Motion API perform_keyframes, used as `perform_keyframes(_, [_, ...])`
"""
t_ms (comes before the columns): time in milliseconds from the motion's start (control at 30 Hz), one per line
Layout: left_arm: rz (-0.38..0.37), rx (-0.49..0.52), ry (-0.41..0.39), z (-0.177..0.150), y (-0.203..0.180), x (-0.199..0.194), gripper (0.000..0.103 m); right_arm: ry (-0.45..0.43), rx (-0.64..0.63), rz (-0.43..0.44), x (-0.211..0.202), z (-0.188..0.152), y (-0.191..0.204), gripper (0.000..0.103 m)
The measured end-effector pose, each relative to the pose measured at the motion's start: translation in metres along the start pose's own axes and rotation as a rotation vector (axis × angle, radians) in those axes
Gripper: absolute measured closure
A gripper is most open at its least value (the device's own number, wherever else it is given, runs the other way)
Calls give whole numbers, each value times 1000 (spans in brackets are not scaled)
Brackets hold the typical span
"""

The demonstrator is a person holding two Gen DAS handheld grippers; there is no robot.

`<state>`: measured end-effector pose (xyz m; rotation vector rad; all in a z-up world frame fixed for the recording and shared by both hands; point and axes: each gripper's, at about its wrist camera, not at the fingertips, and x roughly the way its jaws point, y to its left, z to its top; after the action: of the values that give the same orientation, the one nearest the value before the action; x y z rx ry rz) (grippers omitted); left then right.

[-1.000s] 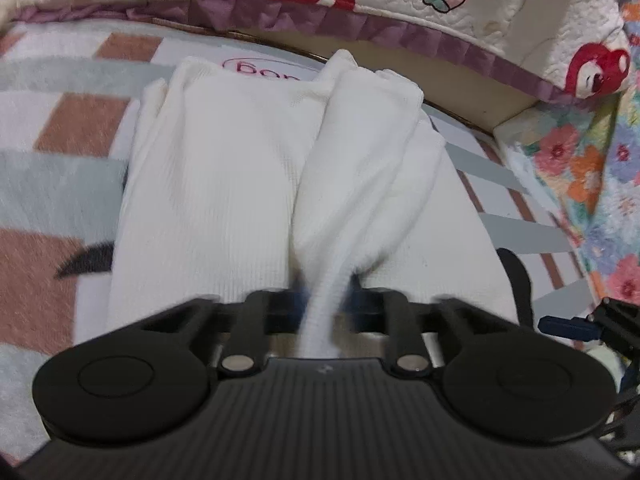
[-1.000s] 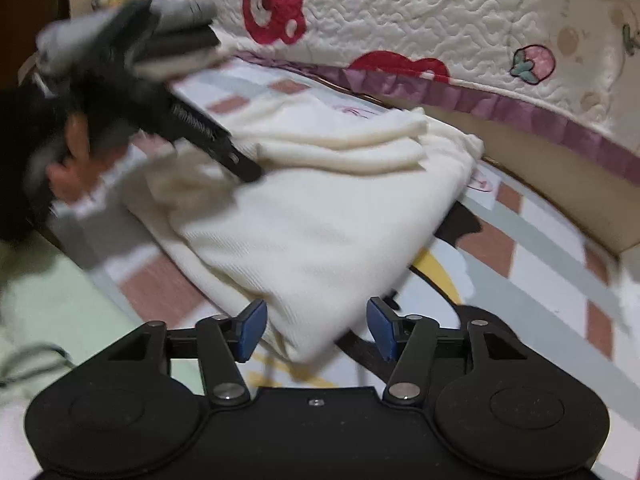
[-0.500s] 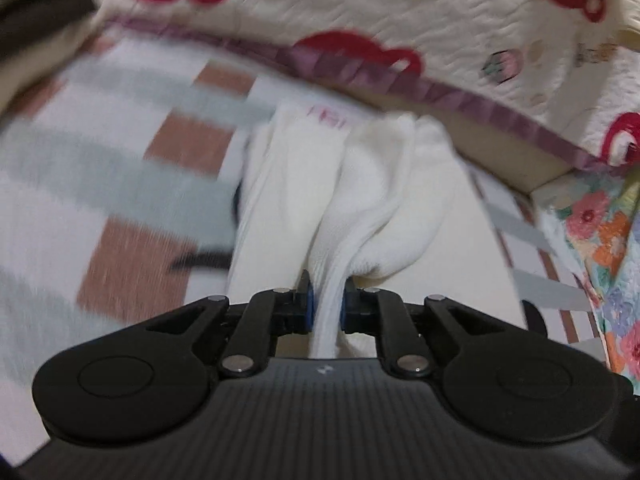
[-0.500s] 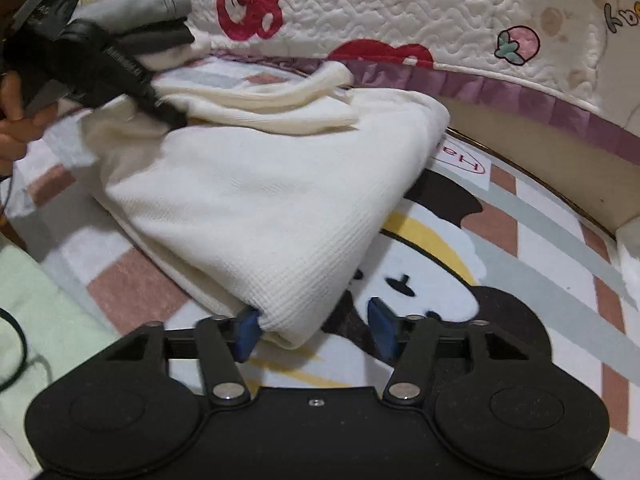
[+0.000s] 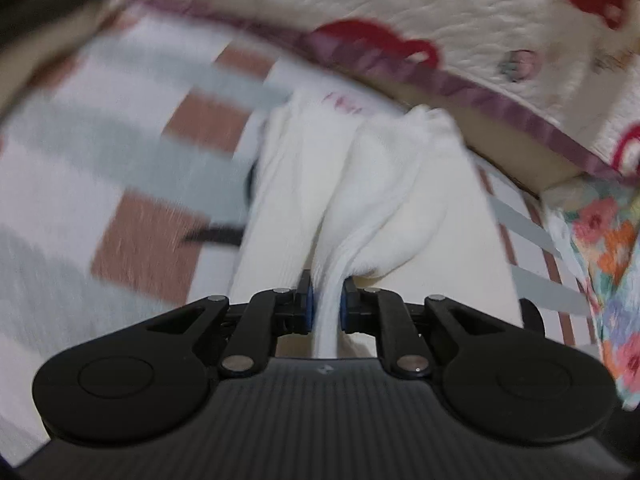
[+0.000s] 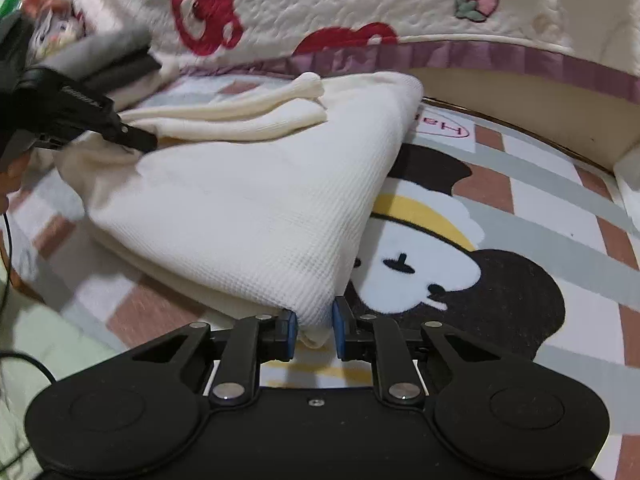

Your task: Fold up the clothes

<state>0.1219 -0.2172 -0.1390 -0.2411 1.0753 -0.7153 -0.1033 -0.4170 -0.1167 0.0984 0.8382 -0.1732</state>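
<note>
Jaws, left: my left gripper (image 5: 325, 304) has its jaws pinched together on a gathered ridge of the white garment (image 5: 372, 208) — the bunched sleeve part lying on top.
Jaws, right: my right gripper (image 6: 313, 326) has its jaws closed around the near corner of the white garment (image 6: 256, 208); cloth fills the gap between the pads, though how firm the clamp is I can't say.
Where it lies: white garment folded in layers on the patterned mat (image 6: 500, 280), its far edge near the quilted bumper (image 6: 360, 4).
Handling: I judge it soft, light and limp waffle knit — it will sag and slide layer over layer, nothing fragile.
Where to hold: corners and folded edges, taking all layers at once; a single layer would peel away from the stack.
Hard to see: left view is smeared by motion; the garment's underside and how many layers each grip has caught are hidden.
Beyond the garment: grey folded clothes (image 6: 104, 60) sit at its far left, partly cut off behind the left gripper.
</note>
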Motion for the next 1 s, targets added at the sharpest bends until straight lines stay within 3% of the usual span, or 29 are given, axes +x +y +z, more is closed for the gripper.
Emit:
perform_keyframes(67, [-62,-117,12,1,17,0,92,-6,-14,-5,2,-4,1,84])
perform_keyframes(133, [-69,-107,-1,2,18,-5,92,-6,-28,-3,1,-4,2,83])
perform_keyframes(233, [-14,-22,-20,2,8,-6,91,-4,-57,-3,1,-4,4,83])
perform_keyframes(367, [67,86,30,-1,0,8,90,1,-71,-2,0,-3,5,83])
perform_keyframes(533, [93,113,19,3,5,1,87,67,-70,-31,-23,-17,-6,84])
perform_keyframes(700, [158,152,-37,13,8,-21,86,-24,53,-65,-55,-20,-35,83])
perform_keyframes(833, [137,169,-77,20,11,-35,86,-85,7,-38,-62,2,-28,80])
perform_keyframes(933, [60,231,-47,17,3,-31,73,-116,-56,23,-54,22,-14,78])
perform_keyframes(1000, [78,324,-40,10,-11,-23,60,-97,-144,61,-34,41,-3,72])
